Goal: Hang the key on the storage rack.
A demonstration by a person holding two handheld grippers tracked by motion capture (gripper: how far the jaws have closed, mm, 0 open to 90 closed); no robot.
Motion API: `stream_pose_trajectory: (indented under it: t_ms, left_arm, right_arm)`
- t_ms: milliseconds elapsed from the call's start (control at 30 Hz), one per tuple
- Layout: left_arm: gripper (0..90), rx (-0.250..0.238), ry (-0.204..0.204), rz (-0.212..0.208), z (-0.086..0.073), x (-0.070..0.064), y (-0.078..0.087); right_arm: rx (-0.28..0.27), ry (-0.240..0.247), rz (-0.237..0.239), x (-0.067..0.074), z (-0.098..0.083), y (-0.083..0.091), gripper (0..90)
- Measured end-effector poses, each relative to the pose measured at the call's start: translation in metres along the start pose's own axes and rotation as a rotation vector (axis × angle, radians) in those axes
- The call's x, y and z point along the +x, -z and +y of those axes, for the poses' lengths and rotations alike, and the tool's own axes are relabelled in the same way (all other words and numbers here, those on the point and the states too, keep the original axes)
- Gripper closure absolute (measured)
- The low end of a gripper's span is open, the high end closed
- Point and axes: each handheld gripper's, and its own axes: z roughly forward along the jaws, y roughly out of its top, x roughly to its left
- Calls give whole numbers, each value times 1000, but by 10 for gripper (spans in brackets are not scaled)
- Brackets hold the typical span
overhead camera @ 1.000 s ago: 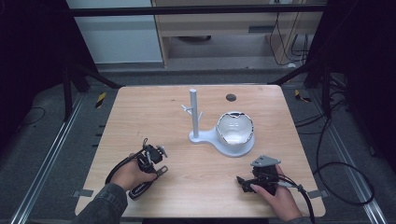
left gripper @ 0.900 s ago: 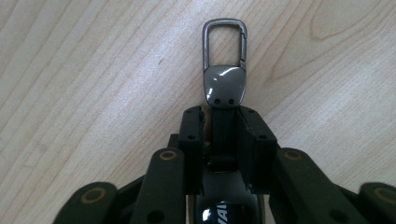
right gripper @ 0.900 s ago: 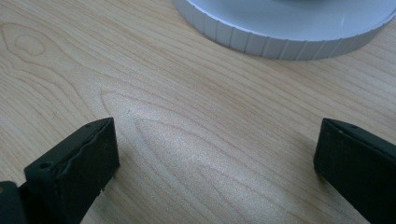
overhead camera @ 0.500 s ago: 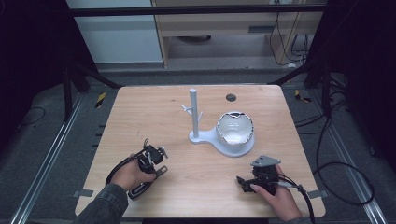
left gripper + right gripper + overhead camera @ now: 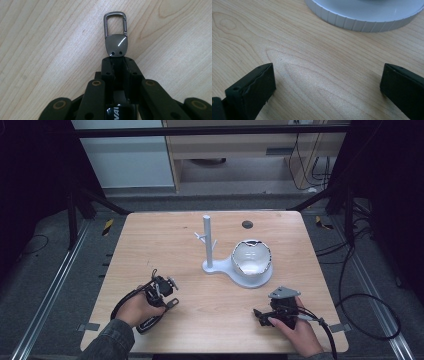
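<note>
- The person's left hand (image 5: 134, 309) lies at the near left of the wooden table (image 5: 150, 245), its grey-green sleeve (image 5: 107, 345) coming in from the near edge; the forearm angles toward the far right.
- The left gripper (image 5: 167, 295) points the same way, toward the table's centre, low over the wood, with its black cable (image 5: 125, 299) looping around the hand's left side.
- In the left gripper view its jaws are pressed together on the solid end of a dark metal carabiner keychain clip (image 5: 115, 35). The clip's open loop sticks out past the jaw tips and sits flat against or just above the wood; I cannot tell which.
- The person's right hand (image 5: 295, 332) rests at the near right of the table and holds the right gripper (image 5: 261, 314), which points left, with a grey three-cornered plate (image 5: 284, 293) on top.
- In the right gripper view its jaws stand wide apart with bare wood between them, holding nothing.
- Beyond both hands, near the table's centre, stands a white stand (image 5: 240, 270): a ribbed round base on the right holding a white bowl (image 5: 251, 257), and an upright post (image 5: 207, 240) with small pegs on the left.
- A small dark round spot (image 5: 247, 224) sits near the far edge of the table.
</note>
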Motion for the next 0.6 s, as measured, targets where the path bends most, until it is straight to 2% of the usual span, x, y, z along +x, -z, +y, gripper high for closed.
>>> stream_pose_trajectory:
  t_ms: [233,267,400,600]
  left_arm:
    - [798,-60,6,16,-11,-2,13]
    - [799,-88,14,17,-15,-4,18]
    - [799,-125,18,21,-21,-6,27]
    - [801,-197,13,57,-38,-14,47]
  right_arm:
    - [0,0,0,0,0,0,4]
    - [0,-1,0,0,0,0,4]
    - [1,1,-1,0,0,0,4]
    - [1,1,-2,0,0,0,5]
